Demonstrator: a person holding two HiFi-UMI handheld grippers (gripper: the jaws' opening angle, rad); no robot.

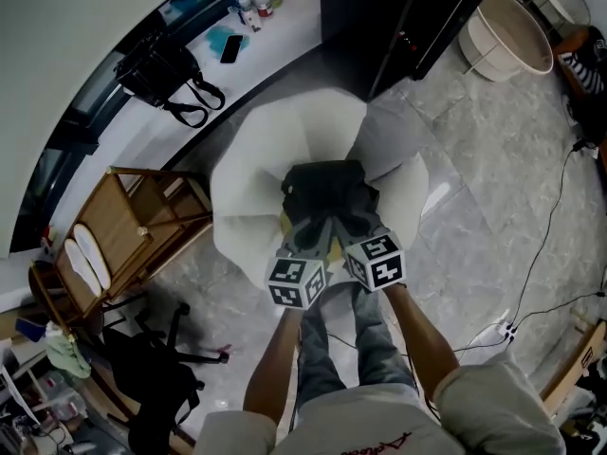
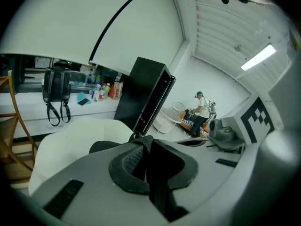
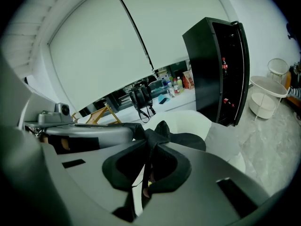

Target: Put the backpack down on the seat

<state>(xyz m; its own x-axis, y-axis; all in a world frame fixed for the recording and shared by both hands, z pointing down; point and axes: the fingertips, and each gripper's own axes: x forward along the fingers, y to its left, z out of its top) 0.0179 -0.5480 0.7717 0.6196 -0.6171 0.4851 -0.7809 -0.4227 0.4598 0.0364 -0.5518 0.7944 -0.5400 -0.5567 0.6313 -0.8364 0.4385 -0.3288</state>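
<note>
A dark backpack (image 1: 324, 197) hangs over the white petal-shaped seat (image 1: 248, 159) in the head view. Both grippers hold it from the near side, close together. My left gripper (image 1: 308, 243) is shut on a black strap of the backpack (image 2: 143, 147), pinched between its dark pads. My right gripper (image 1: 343, 240) is shut on another black strap (image 3: 157, 133). Past the right jaws the backpack's dark body (image 3: 188, 140) shows above the white seat (image 3: 197, 121). Whether the bag touches the seat I cannot tell.
A wooden folding chair (image 1: 133, 230) stands left of the seat. A black handbag (image 1: 156, 74), a phone and several bottles lie on the white counter (image 1: 285, 27) behind. A tall black cabinet (image 3: 221, 69) is at the right, a round white basket (image 1: 507, 31) beyond. Cables run over the marble floor.
</note>
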